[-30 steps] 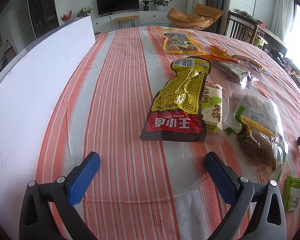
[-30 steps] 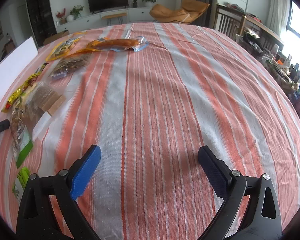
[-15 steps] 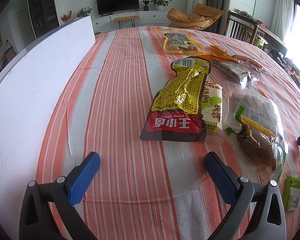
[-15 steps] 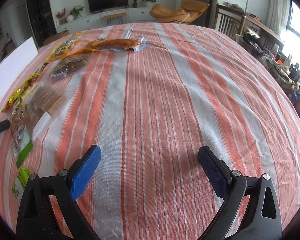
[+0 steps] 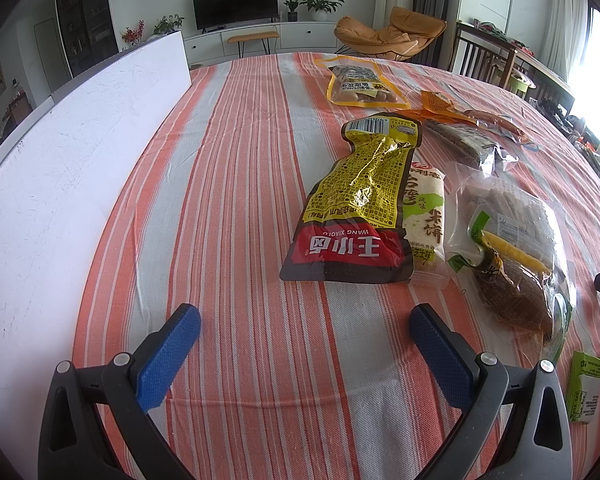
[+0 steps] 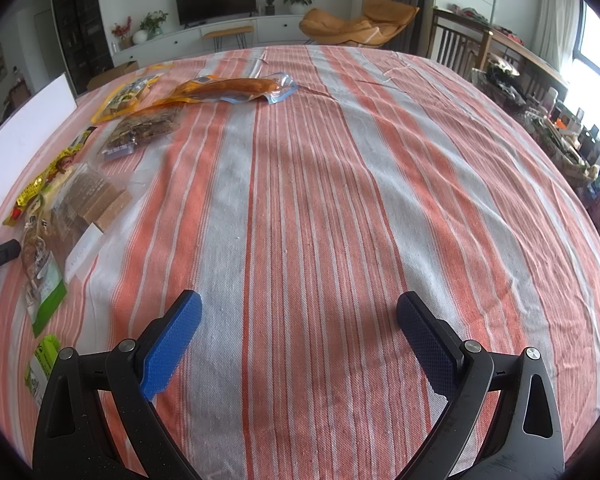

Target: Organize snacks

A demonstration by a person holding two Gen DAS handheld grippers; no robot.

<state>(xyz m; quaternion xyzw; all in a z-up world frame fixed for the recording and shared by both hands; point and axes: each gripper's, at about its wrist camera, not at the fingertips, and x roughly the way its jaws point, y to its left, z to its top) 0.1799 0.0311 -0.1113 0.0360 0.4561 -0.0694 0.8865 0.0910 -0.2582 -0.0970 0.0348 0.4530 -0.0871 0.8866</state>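
Note:
Snack packs lie on a table with an orange and grey striped cloth [image 5: 228, 184]. A yellow and red pouch [image 5: 360, 208] lies just ahead of my left gripper [image 5: 305, 320], which is open and empty. The pouch overlaps a white and green rice cake pack [image 5: 427, 216]. Right of those sits a clear bag of brown snacks [image 5: 516, 248], and a small green packet [image 5: 586, 386] lies near the edge. Farther off are a yellow sausage pack [image 5: 358, 84] and an orange pack [image 5: 440, 106]. My right gripper [image 6: 298, 318] is open over bare cloth, with the snacks [image 6: 88, 200] to its left.
A white board [image 5: 60, 168] stands along the table's left side. A long sausage pack [image 6: 232, 87] and a dark nut bar pack [image 6: 144, 128] lie at the far left in the right wrist view. Chairs and a cluttered side table [image 6: 532, 92] stand beyond the table's right edge.

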